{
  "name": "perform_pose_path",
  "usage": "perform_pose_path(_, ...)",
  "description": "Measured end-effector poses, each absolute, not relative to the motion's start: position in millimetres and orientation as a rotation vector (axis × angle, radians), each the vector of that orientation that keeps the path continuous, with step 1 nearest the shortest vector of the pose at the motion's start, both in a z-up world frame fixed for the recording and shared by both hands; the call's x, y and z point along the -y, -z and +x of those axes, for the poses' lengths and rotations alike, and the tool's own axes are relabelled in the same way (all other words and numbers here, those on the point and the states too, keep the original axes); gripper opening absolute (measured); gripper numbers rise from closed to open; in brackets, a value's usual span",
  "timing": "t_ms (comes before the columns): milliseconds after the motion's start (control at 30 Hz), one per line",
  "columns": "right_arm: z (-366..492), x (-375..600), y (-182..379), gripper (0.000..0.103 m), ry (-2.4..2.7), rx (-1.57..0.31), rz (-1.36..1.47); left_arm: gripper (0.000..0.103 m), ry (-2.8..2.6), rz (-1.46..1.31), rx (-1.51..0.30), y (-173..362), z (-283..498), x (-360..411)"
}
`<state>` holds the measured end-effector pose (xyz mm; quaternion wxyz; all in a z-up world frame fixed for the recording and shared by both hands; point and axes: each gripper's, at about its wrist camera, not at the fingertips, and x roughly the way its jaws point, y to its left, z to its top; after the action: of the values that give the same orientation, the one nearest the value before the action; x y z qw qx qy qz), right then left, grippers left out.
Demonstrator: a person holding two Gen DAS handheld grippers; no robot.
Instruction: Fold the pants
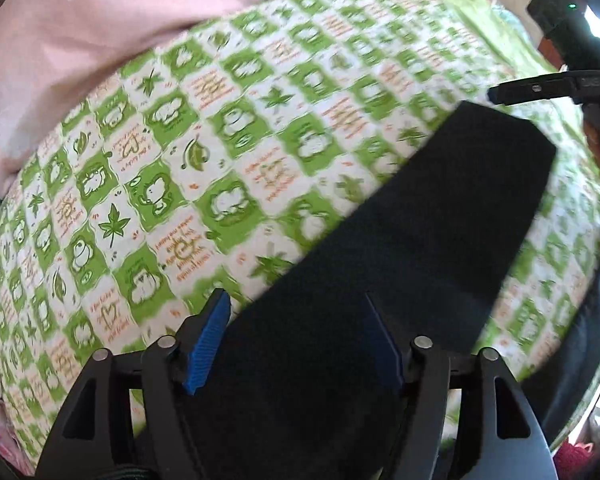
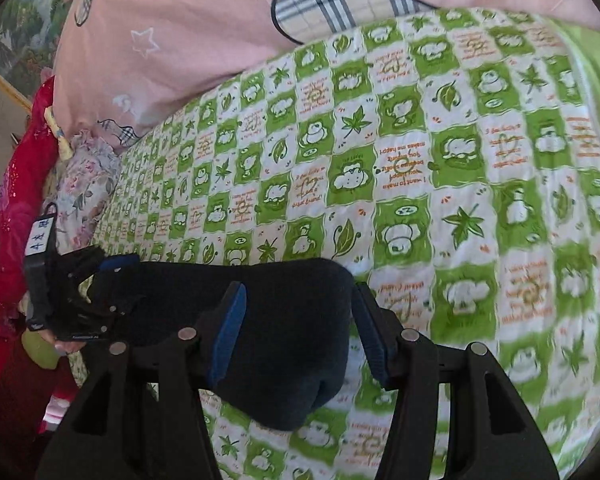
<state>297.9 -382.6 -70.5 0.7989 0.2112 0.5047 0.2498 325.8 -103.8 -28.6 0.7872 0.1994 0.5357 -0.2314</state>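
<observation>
A bed is filling most of the frame, wearing a green-and-white checked quilt point(image 2: 440, 168). A pink duvet point(image 2: 172, 40) is bunching along the upper left, with floral fabric point(image 2: 84, 176) and red cloth point(image 2: 16, 184) crowding the left edge. Daylight is washing in.

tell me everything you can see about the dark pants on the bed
The pants are plain, very dark, almost black, of soft matte cloth, with no visible pattern, pockets or seams. They lie as a long flat band with a squared far end on the green and white printed quilt. In the right wrist view one end looks rounded and bulky, lifted slightly. Cloth sits between the blue pads of both the left gripper and the right gripper, whose jaws stand apart rather than pinching it.
</observation>
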Motion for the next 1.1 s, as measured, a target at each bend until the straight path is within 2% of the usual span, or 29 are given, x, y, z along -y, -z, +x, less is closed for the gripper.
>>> perform_pose_path(267,308,371,86,0.056,-0.636,-1.111,0.437,0.07,0.538,0.439,-1.243,56,351,102)
perform_pose_path(300,307,369,85,0.056,-0.639,-1.104,0.43,0.06,0.542,0.434,-1.244,56,351,102)
perform_pose_path(333,306,368,85,0.051,-0.641,-1.099,0.43,0.052,0.556,0.425,-1.248,56,350,102)
perform_pose_path(367,306,368,84,0.045,-0.642,-1.094,0.43,0.034,0.568,0.421,-1.246,54,347,103)
perform_pose_path(400,304,367,83,0.028,-0.639,-1.088,0.421,0.019,0.568,0.425,-1.242,52,343,105)
perform_pose_path(433,302,366,80,0.016,-0.622,-1.079,0.402,0.014,0.563,0.439,-1.231,50,338,108)
perform_pose_path(467,300,365,77,0.016,-0.61,-1.071,0.383,0.011,0.557,0.454,-1.215,46,333,111)
perform_pose_path(667,265,358,30,0.011,-0.577,-0.932,0.229,0.007,0.568,0.458,-1.086,3,285,108)
perform_pose_path(867,167,352,-13,0.01,-0.461,-0.725,0.055,0.007,0.599,0.434,-0.971,-34,214,87)
perform_pose_path(1000,95,325,0,0.01,-0.368,-0.654,-0.119,0.007,0.625,0.411,-0.957,-26,173,84)
perform_pose_path(1100,51,316,26,0.01,-0.33,-0.669,-0.125,0.007,0.636,0.428,-0.972,-7,141,85)
